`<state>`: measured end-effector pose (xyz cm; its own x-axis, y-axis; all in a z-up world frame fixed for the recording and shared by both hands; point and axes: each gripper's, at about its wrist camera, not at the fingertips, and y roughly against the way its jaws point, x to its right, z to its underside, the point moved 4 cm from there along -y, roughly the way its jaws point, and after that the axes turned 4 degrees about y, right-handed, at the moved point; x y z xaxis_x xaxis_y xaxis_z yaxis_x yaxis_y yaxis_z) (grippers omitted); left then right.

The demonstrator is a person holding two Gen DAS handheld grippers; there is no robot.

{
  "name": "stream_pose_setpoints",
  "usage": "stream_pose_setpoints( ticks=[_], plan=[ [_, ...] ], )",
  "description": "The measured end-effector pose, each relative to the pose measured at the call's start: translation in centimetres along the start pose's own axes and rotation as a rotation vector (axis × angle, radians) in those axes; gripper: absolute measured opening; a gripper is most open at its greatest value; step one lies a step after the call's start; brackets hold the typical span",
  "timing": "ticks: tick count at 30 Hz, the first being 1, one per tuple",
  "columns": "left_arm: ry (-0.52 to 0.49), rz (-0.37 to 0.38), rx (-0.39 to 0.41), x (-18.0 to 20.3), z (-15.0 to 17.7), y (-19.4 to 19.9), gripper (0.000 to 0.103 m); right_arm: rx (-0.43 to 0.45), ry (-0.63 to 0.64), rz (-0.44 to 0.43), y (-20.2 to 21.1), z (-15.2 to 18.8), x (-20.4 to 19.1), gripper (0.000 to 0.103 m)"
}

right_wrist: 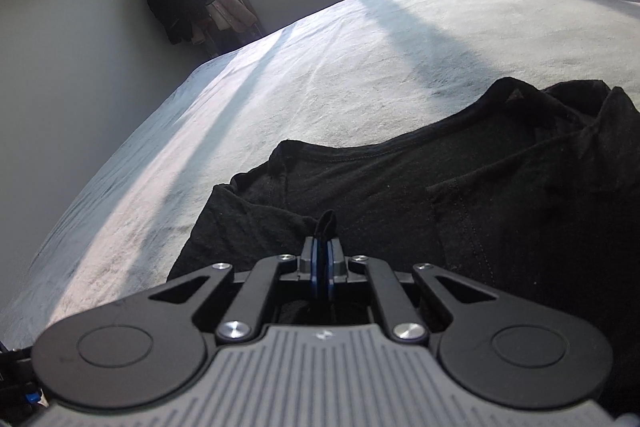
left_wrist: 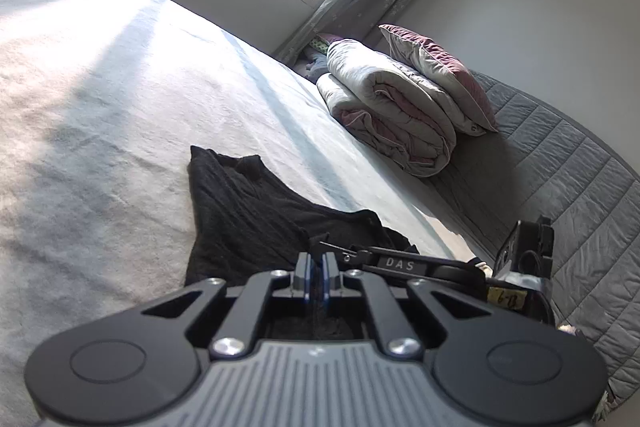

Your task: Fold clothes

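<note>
sunlit bed (left_wrist: 120, 75), black shirt (right_wrist: 440, 187), folded quilt (left_wrist: 392, 111), pillow (left_wrist: 440, 75)

The bed (left_wrist: 100, 87) filled the frame's left; a black garment (left_wrist: 248, 211) lay lower centre, a folded duvet (left_wrist: 392, 115) right.

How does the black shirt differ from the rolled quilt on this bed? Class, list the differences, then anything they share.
1. The black shirt is dark; the rolled quilt is pale grey with pink lining.
2. The shirt lies thin and fairly flat; the quilt is a thick bundle.
3. The left tongs and right tongs pinch the shirt; nothing grips the quilt, which has a pillow leaning on it.

Both are fabric resting on the bed.
</note>
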<state>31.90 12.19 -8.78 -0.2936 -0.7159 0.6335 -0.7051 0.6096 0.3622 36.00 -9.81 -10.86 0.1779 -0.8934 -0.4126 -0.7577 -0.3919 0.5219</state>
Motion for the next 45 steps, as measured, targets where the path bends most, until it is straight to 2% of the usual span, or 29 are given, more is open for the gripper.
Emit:
stream_pose_setpoints(
  ticks=[4,9,13,15,18,20,21,24,29,31,36,39,41,43,45],
  plan=[
    [0.042,-0.077,0.001,-1.9,-0.3,0.1,0.004,0.029,-0.018,-0.006,0.4,-0.2,0.4,0.006],
    [0.057,-0.086,0.006,-2.5,-0.4,0.3,0.004,0.054,-0.032,0.008,0.7,-0.7,1.1,0.006],
    [0.028,-0.108,-0.035,-2.4,0.1,-0.4,0.004,0.036,-0.054,0.006,0.3,-0.7,1.6,0.007],
    [0.035,-0.111,-0.027,-2.5,-0.1,-0.2,0.004,0.012,-0.053,0.011,0.5,-0.7,1.5,0.015],
    [0.064,-0.073,0.019,-2.7,-0.8,1.0,0.004,-0.06,-0.015,-0.035,1.3,-0.9,0.7,0.021],
    [0.088,-0.058,0.036,-3.1,-1.1,1.6,0.004,-0.119,0.044,-0.089,2.0,-0.9,-0.3,0.055],
    [0.101,-0.055,0.039,-3.3,-1.2,1.8,0.004,-0.139,0.085,-0.112,2.4,-0.8,-0.9,0.057],
    [0.127,-0.038,0.03,-3.9,-1.3,2.0,0.003,-0.191,0.219,-0.157,3.5,-0.1,-3.0,0.057],
    [0.132,0.024,-0.018,-4.0,-0.9,1.7,0.003,-0.29,0.35,-0.221,4.2,1.5,-4.5,0.057],
    [0.118,0.035,-0.049,-3.7,-0.6,1.2,0.003,-0.269,0.384,-0.219,4.3,1.6,-4.8,0.057],
    [0.08,-0.023,-0.111,-3.5,0.3,-0.3,0.003,-0.194,0.503,-0.253,4.6,2.1,-6.4,0.057],
    [0.074,-0.057,-0.132,-3.8,0.7,-0.8,0.003,-0.197,0.566,-0.31,4.3,3.0,-7.1,0.045],
    [0.067,-0.069,-0.136,-3.9,0.8,-1.0,0.003,-0.243,0.609,-0.299,3.4,3.8,-7.1,0.02],
    [0.058,-0.084,-0.138,-4.1,0.9,-1.1,0.003,-0.279,0.627,-0.263,2.6,4.3,-6.5,0.009],
    [0.062,-0.085,-0.138,-4.3,0.9,-1.1,0.002,-0.288,0.6,-0.271,2.6,4.0,-5.8,0.008]
  ],
)
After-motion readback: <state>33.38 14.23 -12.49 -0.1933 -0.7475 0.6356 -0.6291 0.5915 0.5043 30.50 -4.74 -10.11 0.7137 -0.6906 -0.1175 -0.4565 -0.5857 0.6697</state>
